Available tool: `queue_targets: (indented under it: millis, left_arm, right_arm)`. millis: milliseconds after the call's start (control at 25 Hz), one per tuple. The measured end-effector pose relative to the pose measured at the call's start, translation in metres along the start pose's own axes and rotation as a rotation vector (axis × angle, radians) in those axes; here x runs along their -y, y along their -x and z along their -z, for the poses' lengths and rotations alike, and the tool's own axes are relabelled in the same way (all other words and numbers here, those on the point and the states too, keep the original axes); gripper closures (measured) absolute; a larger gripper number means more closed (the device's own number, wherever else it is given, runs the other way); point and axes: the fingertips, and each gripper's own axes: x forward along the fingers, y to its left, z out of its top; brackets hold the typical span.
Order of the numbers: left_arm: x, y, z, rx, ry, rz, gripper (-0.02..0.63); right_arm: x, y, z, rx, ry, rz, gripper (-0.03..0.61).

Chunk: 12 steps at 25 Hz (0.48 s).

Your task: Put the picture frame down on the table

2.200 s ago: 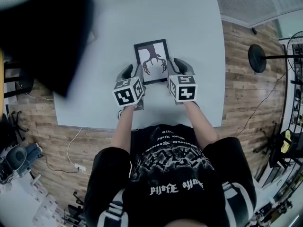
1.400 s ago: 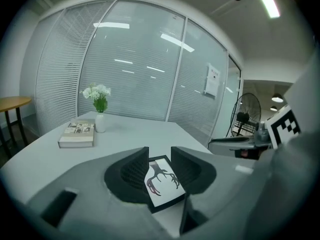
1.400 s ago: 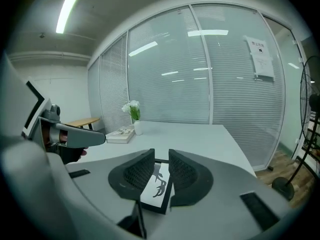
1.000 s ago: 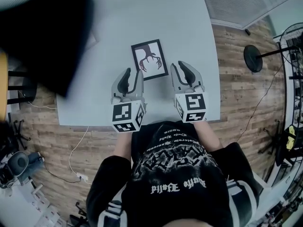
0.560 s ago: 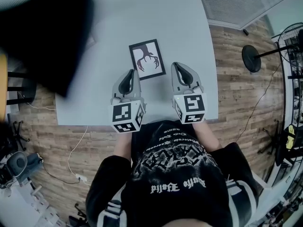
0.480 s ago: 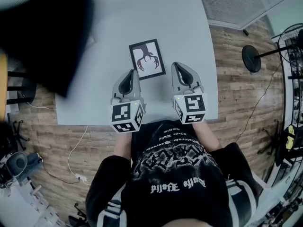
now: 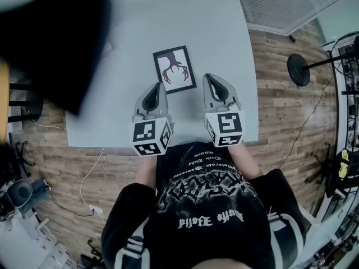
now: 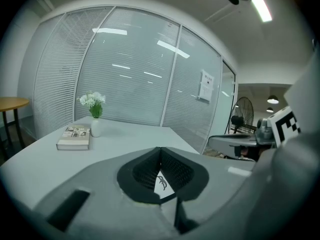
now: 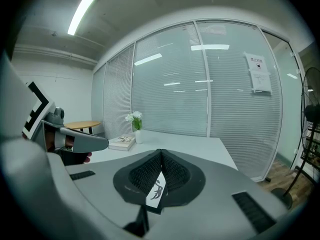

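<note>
The picture frame point(image 7: 174, 70) is lying flat on the grey surface point(image 7: 185, 15), picture side up, clear of both grippers. They sit just on the person's side of it, one off each near corner. The left gripper point(image 7: 157, 86) has just been closing its jaws, and they're pressed together with nothing in them. The right gripper point(image 7: 210, 78) is squeezed together too, also empty. At the far end there's a book point(image 8: 74, 137) beside a little vase of flowers point(image 8: 95, 115).
</note>
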Motion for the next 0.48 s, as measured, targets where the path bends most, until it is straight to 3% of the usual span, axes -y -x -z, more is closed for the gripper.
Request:
queue_targets:
  millis: [480]
  left_arm:
    - [0.0047, 0.0000, -0.0024, 0.014, -0.049, -0.005, 0.597]
  right_arm:
    - [-0.0074, 0.0003, -0.0034, 0.013, 0.036, -0.020, 0.568]
